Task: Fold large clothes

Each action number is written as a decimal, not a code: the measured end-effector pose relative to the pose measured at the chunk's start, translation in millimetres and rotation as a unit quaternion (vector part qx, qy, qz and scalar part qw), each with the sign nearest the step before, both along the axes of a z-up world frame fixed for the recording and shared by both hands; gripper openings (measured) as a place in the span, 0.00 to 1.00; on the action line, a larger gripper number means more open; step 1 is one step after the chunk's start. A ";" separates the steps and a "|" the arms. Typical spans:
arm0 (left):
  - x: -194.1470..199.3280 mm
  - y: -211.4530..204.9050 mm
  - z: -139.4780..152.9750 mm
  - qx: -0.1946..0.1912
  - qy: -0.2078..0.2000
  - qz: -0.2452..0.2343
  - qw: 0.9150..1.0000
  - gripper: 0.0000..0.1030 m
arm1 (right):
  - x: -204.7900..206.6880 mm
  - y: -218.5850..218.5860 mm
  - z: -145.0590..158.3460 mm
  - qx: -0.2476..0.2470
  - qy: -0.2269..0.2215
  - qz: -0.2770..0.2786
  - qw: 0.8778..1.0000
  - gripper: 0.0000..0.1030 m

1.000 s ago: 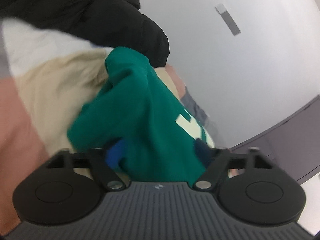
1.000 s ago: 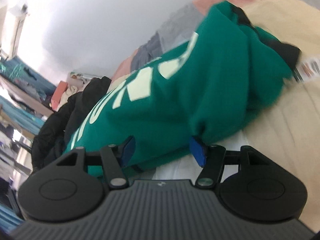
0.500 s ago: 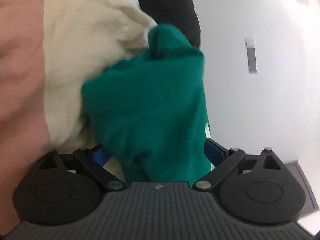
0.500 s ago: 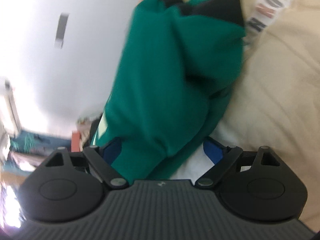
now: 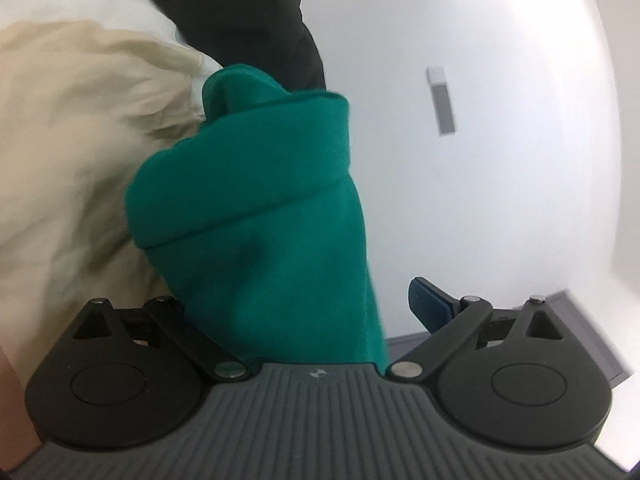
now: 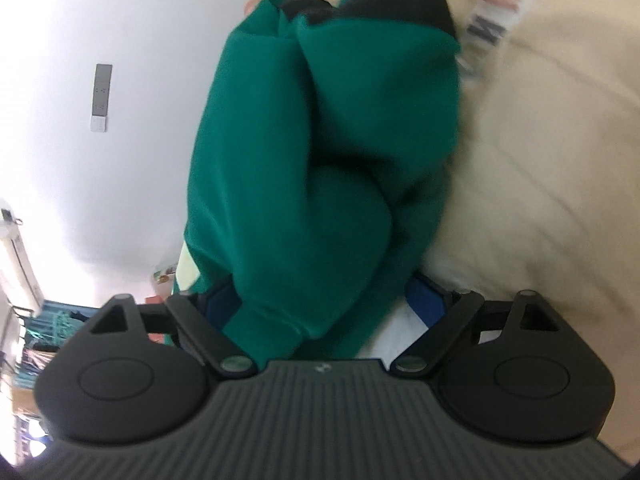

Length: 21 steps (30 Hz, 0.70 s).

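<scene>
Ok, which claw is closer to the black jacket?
Left. The left claw has the jacket just past the green top; the right claw's view shows no jacket. Both have just been opening, top between their jaws.

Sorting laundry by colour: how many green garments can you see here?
1: the green sweatshirt lies bunched on the cream bedding, between both tools' open jaws. Others may be hidden.

green sweatshirt (image 6: 320, 152) | bunched, folded over | on cream bedding
</scene>
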<state>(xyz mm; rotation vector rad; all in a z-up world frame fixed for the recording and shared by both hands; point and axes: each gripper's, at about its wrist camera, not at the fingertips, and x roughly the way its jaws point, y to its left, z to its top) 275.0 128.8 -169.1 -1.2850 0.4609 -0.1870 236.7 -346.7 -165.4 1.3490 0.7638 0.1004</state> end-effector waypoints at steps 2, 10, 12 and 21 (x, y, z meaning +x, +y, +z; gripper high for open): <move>6.2 -0.6 -8.0 0.002 0.038 0.001 0.999 0.96 | -0.9 2.0 -0.9 0.009 0.008 -0.003 1.000 0.86; 2.3 15.6 -29.0 -0.113 0.024 0.030 0.993 0.96 | 15.8 -3.7 9.7 0.022 -0.037 -0.061 0.997 0.90; 2.9 16.9 -27.7 -0.106 0.027 0.032 0.994 0.96 | 18.7 0.8 17.5 0.004 -0.048 -0.059 0.997 0.90; 6.9 5.7 -22.0 -0.044 0.070 0.038 0.996 0.86 | 48.7 10.3 9.9 -0.026 -0.030 -0.057 0.998 1.00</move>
